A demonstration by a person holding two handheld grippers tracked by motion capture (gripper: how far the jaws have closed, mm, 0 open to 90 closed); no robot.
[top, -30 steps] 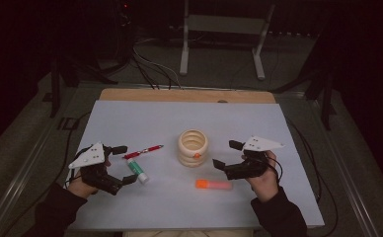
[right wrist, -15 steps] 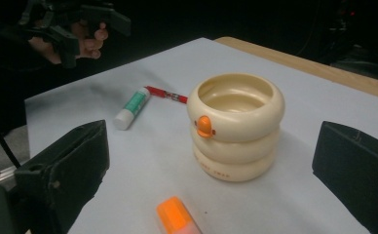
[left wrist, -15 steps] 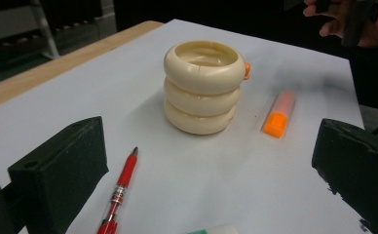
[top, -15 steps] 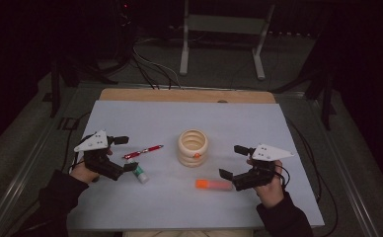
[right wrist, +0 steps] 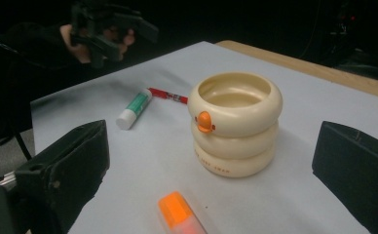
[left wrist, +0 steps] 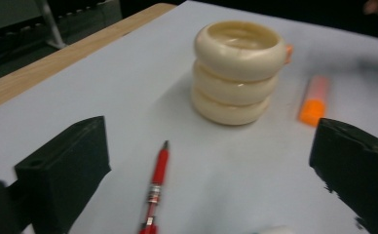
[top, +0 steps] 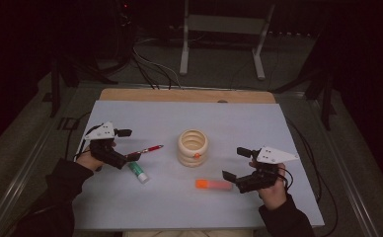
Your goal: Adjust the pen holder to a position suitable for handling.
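Ring-shaped holder point(top: 193, 147): stands empty mid-surface, ahead of both sets of jaws.
Orange highlighter point(top: 213, 184): lies just before the right gripper point(top: 234, 165), jaws wide, gripping nothing.
Red pen point(left wrist: 157, 183): lies between the left gripper point(top: 128, 144) jaws, open, not yet pinched.
Progress: nothing stowed.

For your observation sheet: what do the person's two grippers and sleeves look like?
Both the left gripper and right gripper are black, with two blocky jaws, a pale grey three-cornered plate on top and a dark trailing cable. The sleeves are dark.
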